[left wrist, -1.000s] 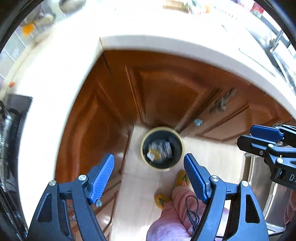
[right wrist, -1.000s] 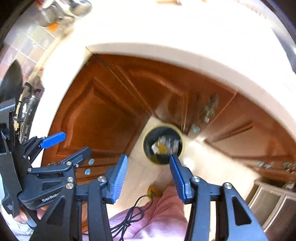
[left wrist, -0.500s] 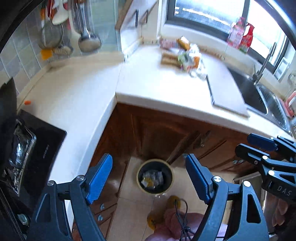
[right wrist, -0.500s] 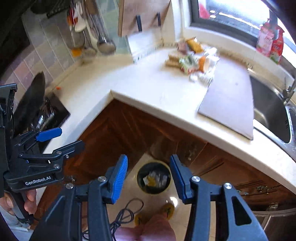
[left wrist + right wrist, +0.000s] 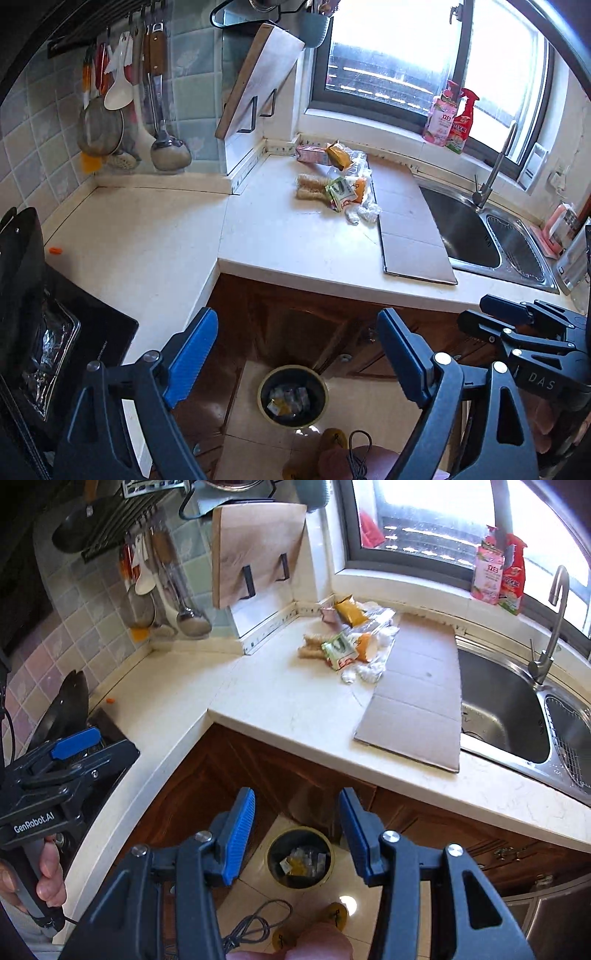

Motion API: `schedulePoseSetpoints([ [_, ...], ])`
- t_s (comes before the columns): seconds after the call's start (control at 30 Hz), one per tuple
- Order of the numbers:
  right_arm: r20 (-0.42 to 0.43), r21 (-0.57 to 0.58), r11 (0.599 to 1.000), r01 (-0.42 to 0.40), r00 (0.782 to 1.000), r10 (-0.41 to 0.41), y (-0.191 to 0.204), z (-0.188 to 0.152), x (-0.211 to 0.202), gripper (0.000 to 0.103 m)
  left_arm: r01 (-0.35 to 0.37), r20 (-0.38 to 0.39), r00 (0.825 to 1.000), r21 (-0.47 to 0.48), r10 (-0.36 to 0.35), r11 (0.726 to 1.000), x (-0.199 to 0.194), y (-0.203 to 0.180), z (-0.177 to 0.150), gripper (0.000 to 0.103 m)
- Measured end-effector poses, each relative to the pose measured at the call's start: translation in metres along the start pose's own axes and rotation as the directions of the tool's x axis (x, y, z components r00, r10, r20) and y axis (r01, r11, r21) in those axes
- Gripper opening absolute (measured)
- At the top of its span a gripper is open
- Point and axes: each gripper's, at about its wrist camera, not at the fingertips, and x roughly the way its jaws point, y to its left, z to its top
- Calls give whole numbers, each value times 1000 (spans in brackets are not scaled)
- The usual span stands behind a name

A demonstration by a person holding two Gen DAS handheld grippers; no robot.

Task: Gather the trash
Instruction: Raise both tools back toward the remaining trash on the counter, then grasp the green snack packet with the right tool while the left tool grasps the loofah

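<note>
Two grippers angled downward over the cabinet front. The left gripper (image 5: 295, 358) stood wide with nothing between its blue ribbed pads; its jaws had just been opening. The right gripper (image 5: 297, 834) stood at a medium gap, also empty. The pale stone counter (image 5: 295, 240) was L-shaped, with a steel sink (image 5: 476, 229) at the right and a flat cardboard sheet (image 5: 410, 229) beside it. The trash (image 5: 340, 181), a pile of crumpled wrappers and clear plastic, lay on the counter near the back wall, touching the cardboard's edge. On the tiled floor, a round dark bin (image 5: 293, 397) held more wrappers.
</note>
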Motion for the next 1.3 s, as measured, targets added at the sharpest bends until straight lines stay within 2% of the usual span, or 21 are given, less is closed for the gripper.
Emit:
schedulePoseSetpoints([
  [0.2, 19, 29, 1000, 3, 1000, -3, -14, 12, 4, 48, -10, -4, 1000, 16, 10, 1000, 11, -3, 7, 87],
  [0.37, 28, 41, 999, -15, 1000, 14, -25, 35, 26, 48, -29, -8, 1000, 13, 30, 999, 29, 0, 20, 87],
  [0.57, 70, 52, 997, -49, 997, 45, -45, 74, 64, 48, -86, -23, 996, 25, 86, 996, 70, -1, 57, 88],
  [0.83, 17, 38, 995, -96, 995, 95, -84, 142, 138, 48, -104, -67, 992, 28, 106, 994, 156, -12, 128, 88],
  [0.97, -9, -9, 994, -110, 994, 110, -98, 174, 174, 48, -98, -109, 989, 18, 99, 995, 206, -20, 152, 88],
  [1.13, -54, -69, 989, -129, 991, 126, -109, 202, 224, 48, -113, -173, 979, -5, 110, 994, 264, -23, 172, 88],
  [1.3, -122, -91, 981, -173, 979, 161, -111, 212, 269, 46, -125, -213, 971, -44, 113, 991, 298, -16, 178, 88],
])
